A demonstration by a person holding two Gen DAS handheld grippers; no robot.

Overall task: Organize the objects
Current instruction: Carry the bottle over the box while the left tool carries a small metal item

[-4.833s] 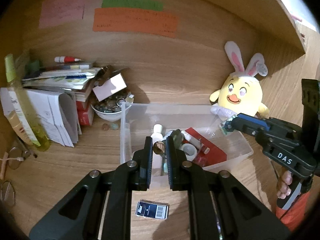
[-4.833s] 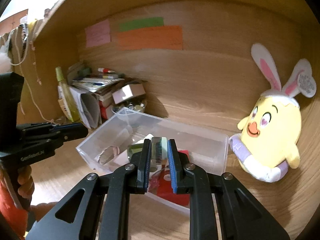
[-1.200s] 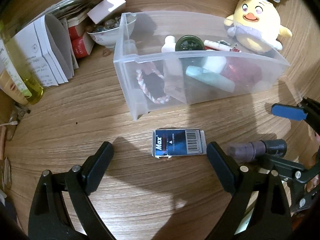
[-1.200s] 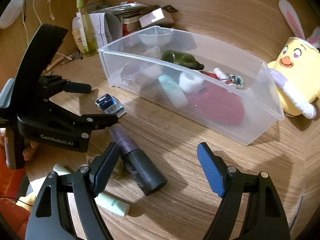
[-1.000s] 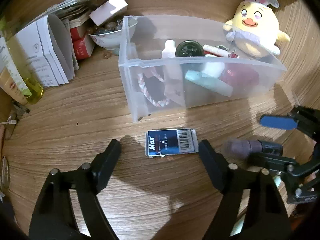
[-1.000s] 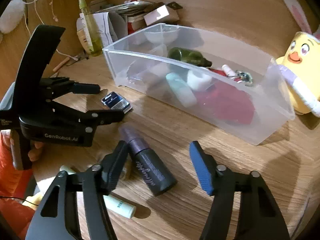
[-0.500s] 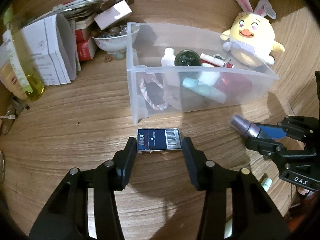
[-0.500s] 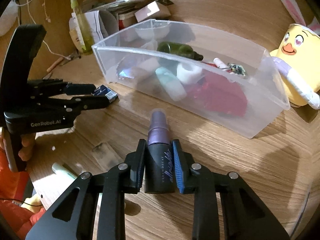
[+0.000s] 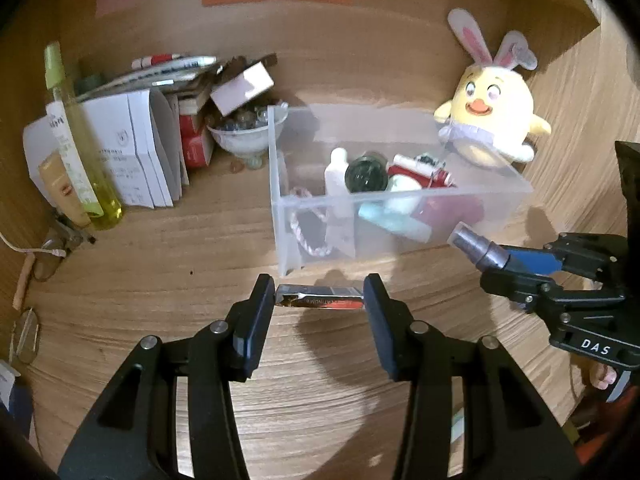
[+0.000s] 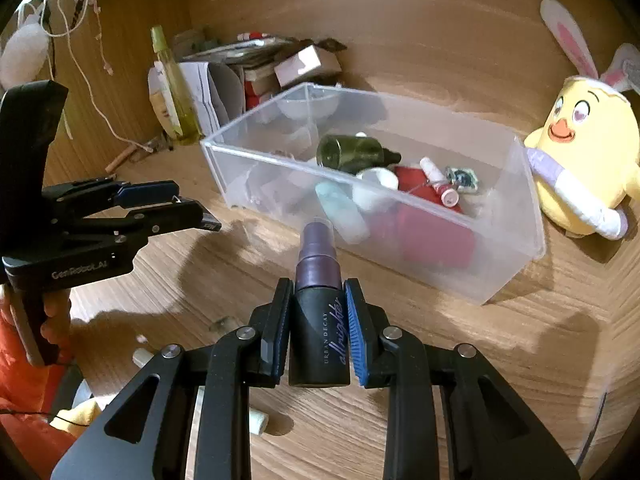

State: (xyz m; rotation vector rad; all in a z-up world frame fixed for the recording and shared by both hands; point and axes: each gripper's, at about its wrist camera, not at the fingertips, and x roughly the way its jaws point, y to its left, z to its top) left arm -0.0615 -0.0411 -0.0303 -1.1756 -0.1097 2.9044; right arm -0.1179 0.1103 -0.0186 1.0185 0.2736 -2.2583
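Observation:
My left gripper (image 9: 319, 302) is shut on a flat dark blue box (image 9: 320, 302) and holds it edge-on above the wooden desk, just in front of the clear plastic bin (image 9: 280, 204). My right gripper (image 10: 318, 322) is shut on a black and purple spray bottle (image 10: 320, 320), held off the desk with its purple nozzle toward the clear plastic bin (image 10: 520, 248). The bin holds a green bottle (image 10: 352, 154), a white bottle, a teal tube, a red item and small things. The right gripper with the spray bottle (image 9: 480, 252) shows at the right of the left wrist view.
A yellow chick plush (image 9: 492, 120) sits behind the bin's right end. Papers, boxes, a bowl of marbles (image 9: 244, 136) and a yellow-green bottle (image 9: 76, 140) stand at the back left. White tubes (image 10: 256, 424) lie on the desk near the front edge.
Both grippers closed from wide open. The left one took the blue box off the desk and lifted it. The right one took the spray bottle and raised it toward the bin.

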